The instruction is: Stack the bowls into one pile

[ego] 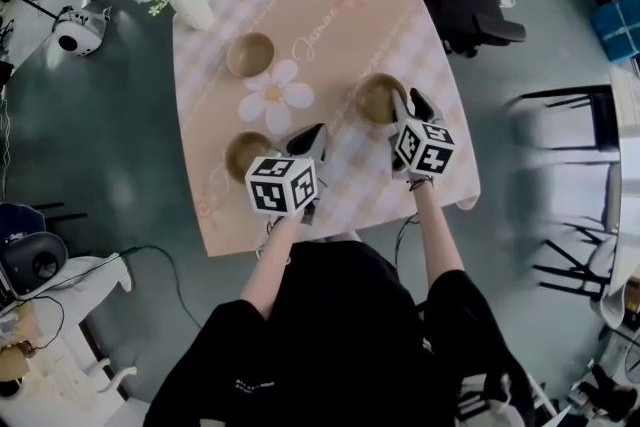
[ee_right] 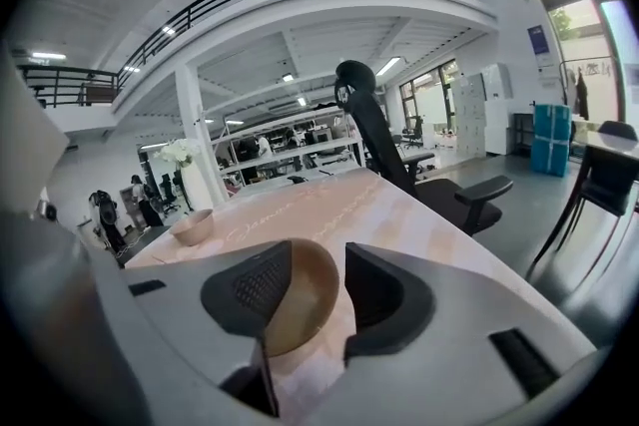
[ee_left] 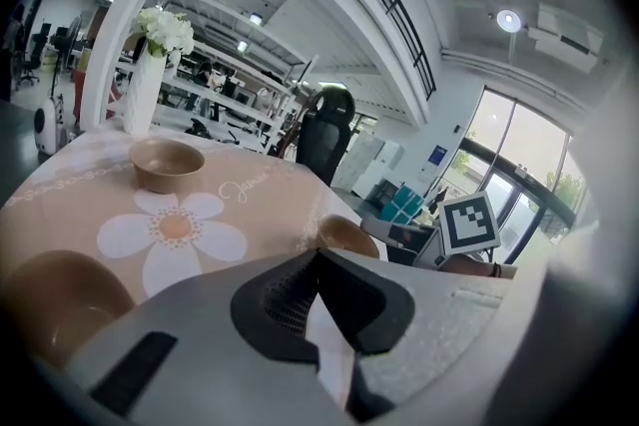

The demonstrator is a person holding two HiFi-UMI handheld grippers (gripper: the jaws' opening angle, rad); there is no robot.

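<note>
Three tan bowls sit on the pink tablecloth (ego: 330, 25). One is at the far left (ego: 250, 54) (ee_left: 167, 163) (ee_right: 195, 226), one at the near left (ego: 247, 153) (ee_left: 55, 299), one on the right (ego: 381, 98) (ee_left: 344, 234) (ee_right: 305, 304). My right gripper (ego: 415, 100) (ee_right: 319, 259) is open beside the right bowl's right rim. That rim shows in the gap between the pads, which do not press on it. My left gripper (ego: 315, 137) (ee_left: 319, 259) hovers just right of the near-left bowl, its pads meeting with nothing between them.
A white vase of flowers (ego: 190, 5) (ee_left: 145, 90) stands at the table's far left corner. A black office chair (ego: 465, 5) (ee_right: 399, 155) is beyond the far right corner. A large flower print (ego: 275, 95) marks the cloth between the bowls.
</note>
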